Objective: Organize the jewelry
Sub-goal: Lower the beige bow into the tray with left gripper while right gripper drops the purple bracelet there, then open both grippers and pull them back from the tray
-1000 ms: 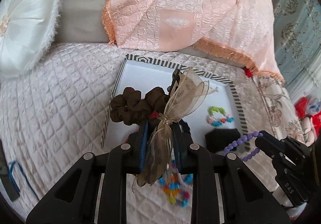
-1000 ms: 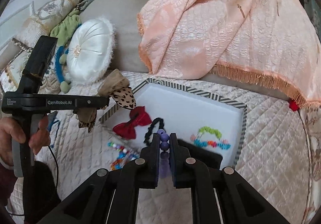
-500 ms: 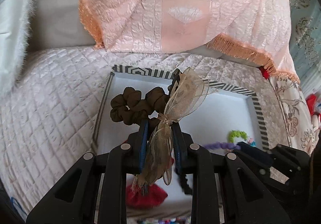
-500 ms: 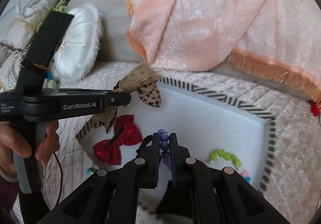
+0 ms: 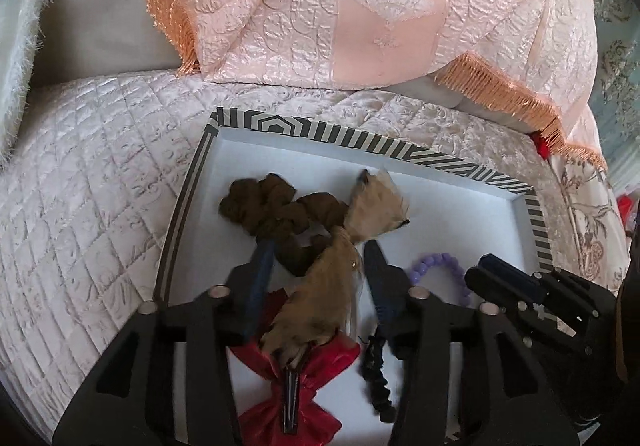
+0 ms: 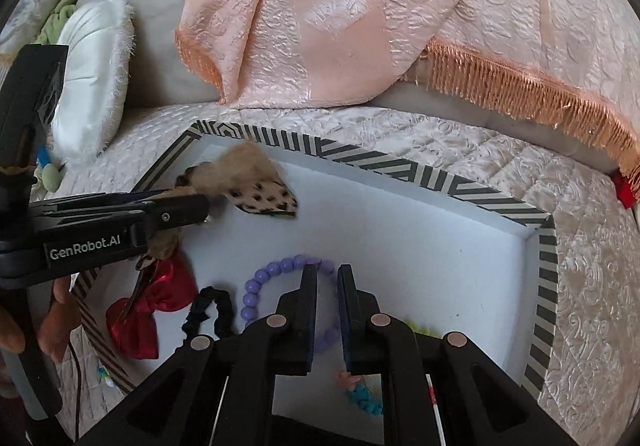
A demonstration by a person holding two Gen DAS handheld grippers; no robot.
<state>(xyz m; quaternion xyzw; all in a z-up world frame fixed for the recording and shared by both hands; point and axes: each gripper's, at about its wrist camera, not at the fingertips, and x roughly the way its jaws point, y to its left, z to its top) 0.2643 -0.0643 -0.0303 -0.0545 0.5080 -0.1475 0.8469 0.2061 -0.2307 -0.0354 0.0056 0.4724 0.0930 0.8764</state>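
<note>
A white tray with a striped rim (image 5: 360,144) (image 6: 400,166) lies on the quilted bed. My left gripper (image 5: 316,246) is open over its left part; the brown scrunchie (image 5: 272,214) and tan leopard-print bow (image 5: 372,210) (image 6: 256,186) lie between its fingers, loose. My right gripper (image 6: 328,274) is open just above the purple bead bracelet (image 6: 260,282) (image 5: 436,262), which rests on the tray floor. A red bow (image 5: 296,398) (image 6: 148,306) and a black hair tie (image 6: 212,310) (image 5: 376,382) also lie in the tray.
A green and a blue-pink bead bracelet (image 6: 364,398) lie in the tray under the right gripper. A peach fringed blanket (image 5: 360,6) hangs behind the tray. A white round pillow (image 6: 92,78) sits at the left. More beads (image 6: 102,374) lie on the quilt outside the tray.
Both grippers moved forward over the tray and opened. The left let go of the scrunchie and bow; the right let go of the purple bracelet, which now lies on the tray.
</note>
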